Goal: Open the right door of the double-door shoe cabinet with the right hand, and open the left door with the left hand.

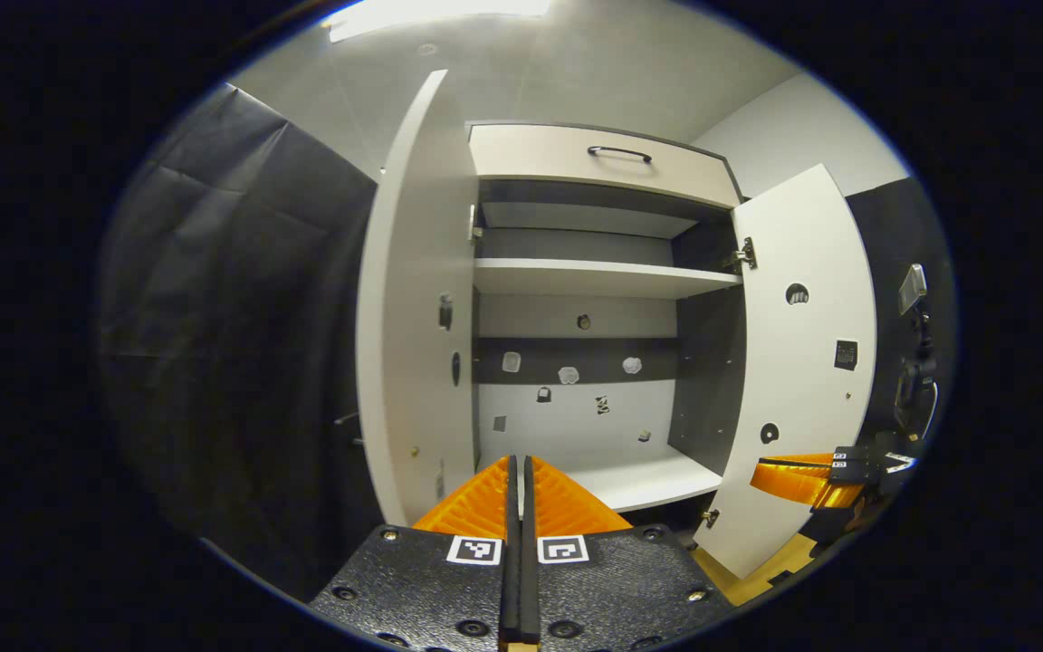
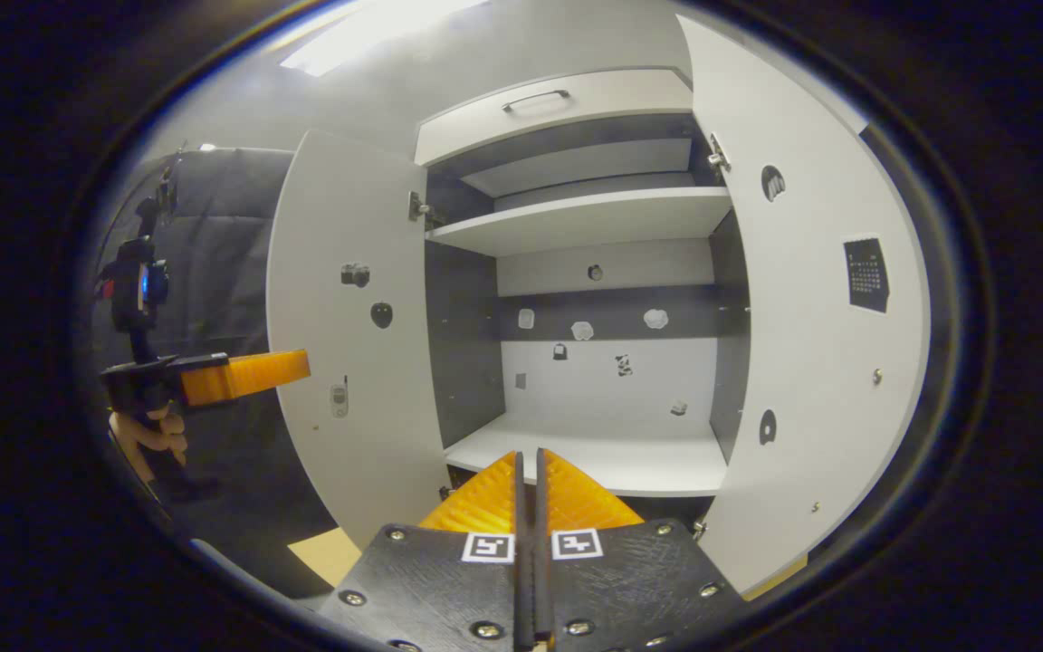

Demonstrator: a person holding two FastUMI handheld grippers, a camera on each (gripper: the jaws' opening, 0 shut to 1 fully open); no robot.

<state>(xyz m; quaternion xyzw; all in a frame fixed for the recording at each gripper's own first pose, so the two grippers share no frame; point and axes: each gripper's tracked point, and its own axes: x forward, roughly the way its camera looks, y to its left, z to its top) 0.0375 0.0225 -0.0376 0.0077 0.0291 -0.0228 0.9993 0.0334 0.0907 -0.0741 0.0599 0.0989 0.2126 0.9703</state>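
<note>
The white shoe cabinet stands with both doors swung wide. In the left gripper view, its left door point(image 1: 408, 326) and right door point(image 1: 802, 362) flank two bare shelves point(image 1: 603, 276). My left gripper point(image 1: 520, 464) is shut, holding nothing, in front of the lower shelf point(image 1: 648, 480). My right gripper point(image 1: 761, 473) shows beyond the right door's edge. In the right gripper view, the left door point(image 2: 349, 335) and right door point(image 2: 811, 308) are open, and my right gripper point(image 2: 529, 457) is shut and empty. My left gripper point(image 2: 304, 364), held by a hand point(image 2: 150, 439), is beside the left door.
A drawer with a dark handle point(image 1: 619, 152) tops the cabinet. Small stickers dot the cabinet's back panel point(image 1: 576, 371) and door insides. Black cloth point(image 1: 241, 344) hangs at the left. A camera on a stand point(image 2: 137, 290) is behind the left gripper. Wooden floor point(image 1: 757, 580) shows below the right door.
</note>
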